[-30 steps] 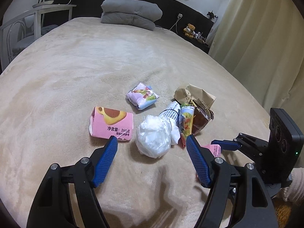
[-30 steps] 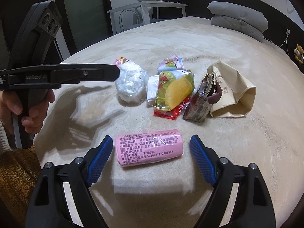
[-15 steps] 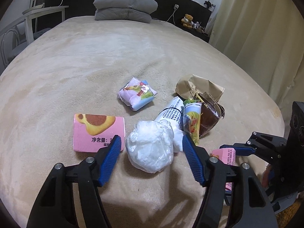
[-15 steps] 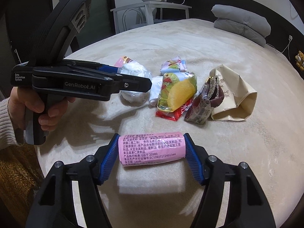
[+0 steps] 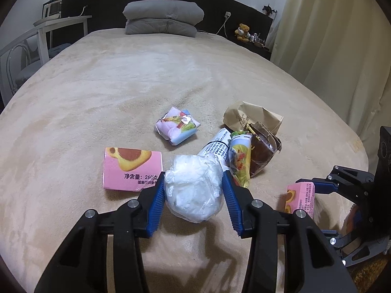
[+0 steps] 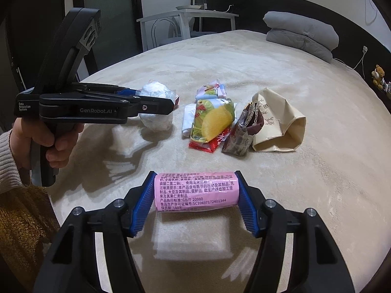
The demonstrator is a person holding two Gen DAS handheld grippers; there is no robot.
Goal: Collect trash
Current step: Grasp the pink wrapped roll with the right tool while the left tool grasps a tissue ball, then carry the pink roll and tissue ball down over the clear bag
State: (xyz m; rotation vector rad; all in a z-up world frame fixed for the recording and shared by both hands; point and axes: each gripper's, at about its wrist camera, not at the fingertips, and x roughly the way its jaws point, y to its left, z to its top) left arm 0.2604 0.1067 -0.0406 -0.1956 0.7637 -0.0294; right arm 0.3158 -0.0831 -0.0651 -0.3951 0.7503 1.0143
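Gripping both items at once: left tongs (image 5: pixel 193 195) had just been closing, blue pads pressed on either side of the crumpled white plastic ball (image 5: pixel 194 190), which sat on the beige bed (image 5: pixel 146 85). Right tongs (image 6: pixel 195 195) had also been closing, clamped end-to-end on the pink printed packet (image 6: pixel 195 191), held just above the bed with its shadow underneath.

Rest of the trash lay on the bed:
- pink biscuit box (image 5: pixel 132 168) flat, just left of the white ball, touching the left pad
- pastel wrapped pack (image 5: pixel 177 128) beyond it, apart
- white tube-like wrapper (image 5: pixel 217 146), chip bag (image 6: pixel 215 122) on a red sachet (image 6: pixel 207 145), brown foil wrapper (image 6: pixel 240 136) and tan paper bag (image 6: pixel 281 122) bunched together to the right

A hand (image 6: pixel 44 136) in a knit sleeve gripped the left tool's handle. Grey pillows (image 5: pixel 163 18) were stacked at the headboard.
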